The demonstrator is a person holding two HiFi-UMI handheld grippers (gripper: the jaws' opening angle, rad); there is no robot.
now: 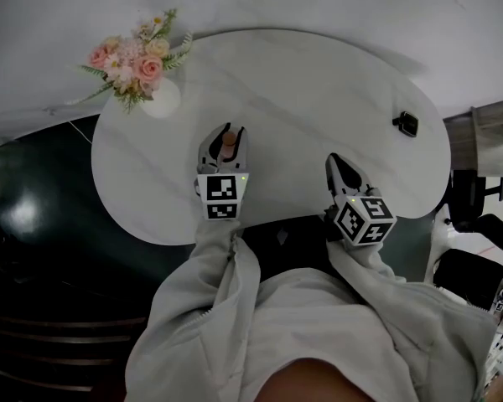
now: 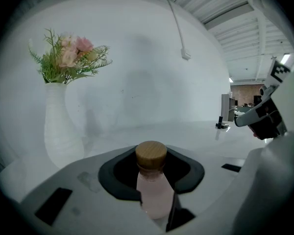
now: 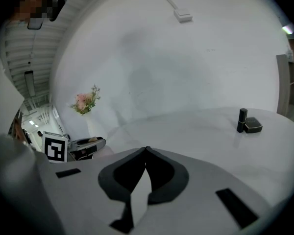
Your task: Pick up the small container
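Note:
The small container (image 2: 153, 185) is a pale pink bottle with a round wooden cap. It stands upright between the dark pads of my left gripper (image 2: 151, 166), which is shut on its body. In the head view the same bottle (image 1: 228, 143) shows between the left gripper (image 1: 225, 139) fingers over the white table (image 1: 318, 82). Its base is hidden, so I cannot tell whether it rests on the table. My right gripper (image 1: 336, 162) is held over the table's near edge to the right, and its jaws (image 3: 146, 151) are shut with nothing in them.
A white vase with pink flowers (image 1: 140, 67) stands at the table's far left, also seen in the left gripper view (image 2: 63, 121). A small black object (image 1: 406, 124) lies at the far right, beside a dark tube (image 3: 242, 120). A dark chair (image 1: 478, 212) stands off the table's right side.

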